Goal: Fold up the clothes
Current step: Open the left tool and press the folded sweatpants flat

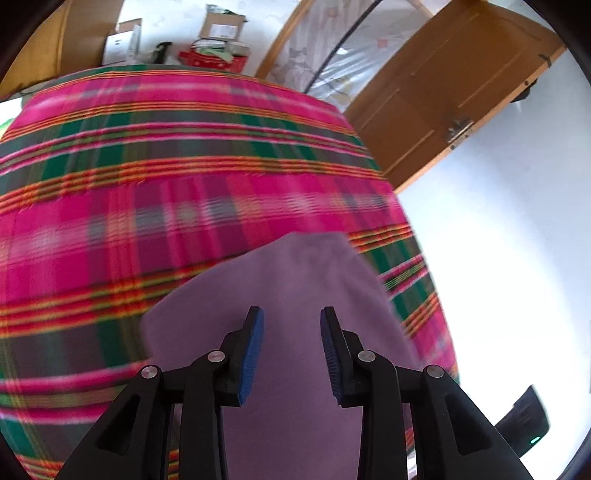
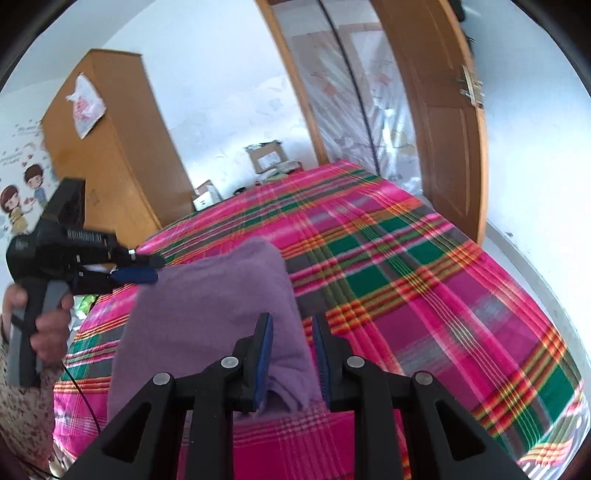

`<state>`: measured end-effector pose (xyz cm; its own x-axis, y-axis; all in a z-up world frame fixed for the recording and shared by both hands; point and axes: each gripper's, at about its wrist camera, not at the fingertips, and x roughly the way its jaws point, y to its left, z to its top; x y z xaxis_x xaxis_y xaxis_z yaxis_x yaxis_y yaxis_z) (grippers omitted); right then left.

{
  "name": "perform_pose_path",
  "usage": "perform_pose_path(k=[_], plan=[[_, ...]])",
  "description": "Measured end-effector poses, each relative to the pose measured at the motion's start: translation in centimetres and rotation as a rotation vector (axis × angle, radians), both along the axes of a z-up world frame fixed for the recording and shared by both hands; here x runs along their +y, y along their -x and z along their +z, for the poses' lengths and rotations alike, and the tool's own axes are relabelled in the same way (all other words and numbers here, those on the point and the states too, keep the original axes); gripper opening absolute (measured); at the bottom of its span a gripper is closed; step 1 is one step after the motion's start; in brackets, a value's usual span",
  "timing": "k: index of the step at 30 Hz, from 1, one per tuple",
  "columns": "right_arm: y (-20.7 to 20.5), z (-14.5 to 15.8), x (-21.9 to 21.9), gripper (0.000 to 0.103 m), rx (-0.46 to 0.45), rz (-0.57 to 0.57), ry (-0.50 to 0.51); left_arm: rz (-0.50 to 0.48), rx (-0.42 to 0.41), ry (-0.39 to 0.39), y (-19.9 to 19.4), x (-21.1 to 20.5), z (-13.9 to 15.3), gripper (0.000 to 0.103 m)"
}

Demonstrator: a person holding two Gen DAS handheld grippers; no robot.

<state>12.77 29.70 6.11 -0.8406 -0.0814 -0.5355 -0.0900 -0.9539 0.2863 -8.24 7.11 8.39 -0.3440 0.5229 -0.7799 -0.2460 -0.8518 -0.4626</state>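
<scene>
A folded purple cloth (image 1: 288, 277) lies on a bed with a pink, green and orange plaid sheet (image 1: 184, 147). My left gripper (image 1: 291, 325) is open just above the cloth, which shows through the gap between its blue pads. In the right wrist view the purple cloth (image 2: 214, 302) sits near the front edge of the plaid bed (image 2: 406, 277). My right gripper (image 2: 293, 325) is open, with the cloth's near right corner lying between its pads. A hand (image 2: 48, 325) holds the left gripper (image 2: 153, 269) at the cloth's far left corner.
A wooden wardrobe (image 2: 110, 147) stands left of the bed and an open wooden door (image 2: 443, 129) to the right. Cardboard boxes (image 1: 218, 29) sit on the floor beyond the bed's far end. A black device with a green light (image 1: 524, 417) shows at lower right.
</scene>
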Motion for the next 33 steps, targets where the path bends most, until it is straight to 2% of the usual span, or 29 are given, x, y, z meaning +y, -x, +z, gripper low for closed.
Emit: perform_pose_path(k=[3,6,8,11,14,18,23,25,29,30,33], plan=[[0.6,-0.2,-0.9,0.023,0.0,0.052,-0.032,0.024,-0.006,-0.022,-1.0,-1.4,-0.8,0.033],[1.1,-1.3,-1.5,0.023,-0.049,0.078,-0.061,0.038,0.023,-0.006,-1.8,-2.2,-0.8,0.033],[0.9,-2.3,-1.4,0.023,-0.081,0.067,-0.077,0.044,0.007,-0.02,-1.9,-2.5,-1.3,0.033],[0.1,-3.5,-0.6,0.025,-0.097,0.06,-0.047,0.062,-0.014,-0.047,-2.0,-3.1,-1.8,0.033],[-0.7,-4.0,0.3,0.034,-0.106,0.039,-0.015,0.076,-0.02,-0.06,-2.2,-3.6,-2.1,0.033],[-1.5,-4.4,1.3,0.035,-0.117,0.03,0.034,0.085,-0.028,-0.067,-2.5,-4.1,-2.4,0.033],[-1.6,-2.8,1.0,0.035,-0.121,0.044,-0.033,0.091,-0.027,-0.055,-3.5,-4.9,-2.7,0.035],[-1.2,-1.6,1.2,0.035,-0.091,0.064,-0.013,0.091,-0.025,-0.046,-3.9,-5.0,-2.9,0.04],[0.6,0.5,1.2,0.035,-0.063,0.132,0.021,0.07,-0.042,-0.043,-4.7,-5.3,-3.4,0.041],[1.3,0.8,1.0,0.035,-0.071,0.161,0.021,0.067,-0.051,-0.056,-4.7,-5.4,-3.6,0.041],[3.1,0.8,0.5,0.035,-0.118,0.234,0.009,0.06,-0.084,-0.108,-4.8,-5.6,-4.3,0.052]])
